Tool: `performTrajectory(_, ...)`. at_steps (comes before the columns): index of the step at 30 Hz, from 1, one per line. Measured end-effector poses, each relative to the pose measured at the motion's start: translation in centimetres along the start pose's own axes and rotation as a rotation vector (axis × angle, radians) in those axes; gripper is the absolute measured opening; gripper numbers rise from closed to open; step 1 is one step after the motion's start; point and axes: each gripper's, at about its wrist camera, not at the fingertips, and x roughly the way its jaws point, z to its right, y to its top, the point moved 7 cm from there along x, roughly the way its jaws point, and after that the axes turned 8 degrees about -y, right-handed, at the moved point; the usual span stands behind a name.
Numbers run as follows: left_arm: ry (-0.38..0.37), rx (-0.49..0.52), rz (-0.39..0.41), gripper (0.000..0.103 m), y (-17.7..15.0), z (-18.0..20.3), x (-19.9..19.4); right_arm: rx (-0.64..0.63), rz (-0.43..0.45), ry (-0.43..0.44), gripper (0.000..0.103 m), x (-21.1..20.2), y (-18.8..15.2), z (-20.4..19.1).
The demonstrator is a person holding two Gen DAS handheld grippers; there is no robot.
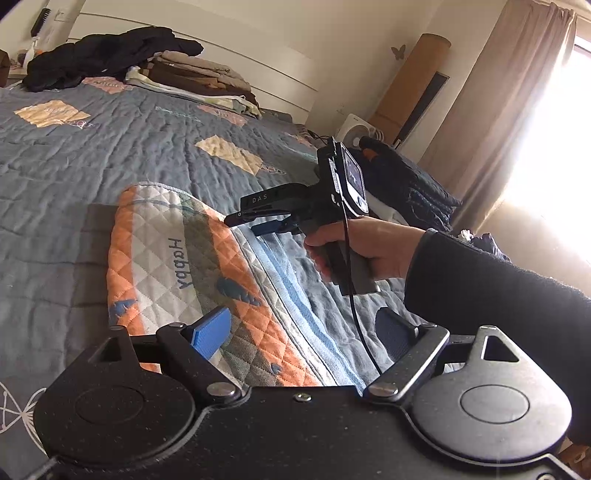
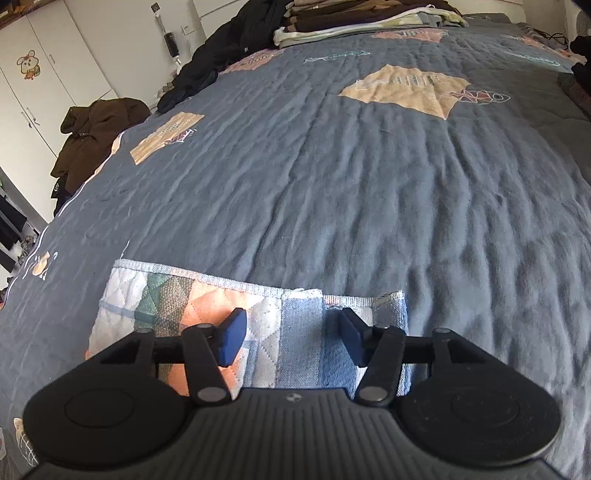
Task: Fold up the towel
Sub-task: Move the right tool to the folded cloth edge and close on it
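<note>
The quilted orange, white and blue towel (image 2: 258,332) lies flat near the close edge of the blue-grey quilted bedspread (image 2: 369,184), wide bare bedspread beyond it. The left gripper (image 1: 303,336) hovers spread wide over it. The right gripper (image 2: 291,338), half apart, straddles the towel's far hem, pinching nothing. Folded clothes (image 1: 199,74) sit by the white headboard (image 1: 258,62).

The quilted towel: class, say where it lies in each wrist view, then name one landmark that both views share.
Left wrist view: the quilted towel lies lower centre-left on the bed, running up from the camera.
Right wrist view: the quilted towel lies bottom centre, its far edge just beyond the fingers.
Shared landmark: the stack of folded clothes at the far end of the bed.
</note>
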Motion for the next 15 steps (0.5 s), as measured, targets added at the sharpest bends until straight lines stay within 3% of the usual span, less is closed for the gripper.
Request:
performTrajectory(3,0.004,-0.008,0.006,0.085,0.1,-0.1,-0.1,-0.003,-0.004,-0.029,0.033,0.2,0.0,0.2)
performTrajectory(5,0.009,-0.010,0.008,0.085,0.2,-0.2,-0.1,-0.005,0.003,-0.046,0.011,0.0,0.0,0.3)
performTrajectory(15,0.019,-0.021,0.008,0.085,0.2,-0.5,0.0,0.018,0.106,-0.028,0.007,-3.1,1.0,0.9)
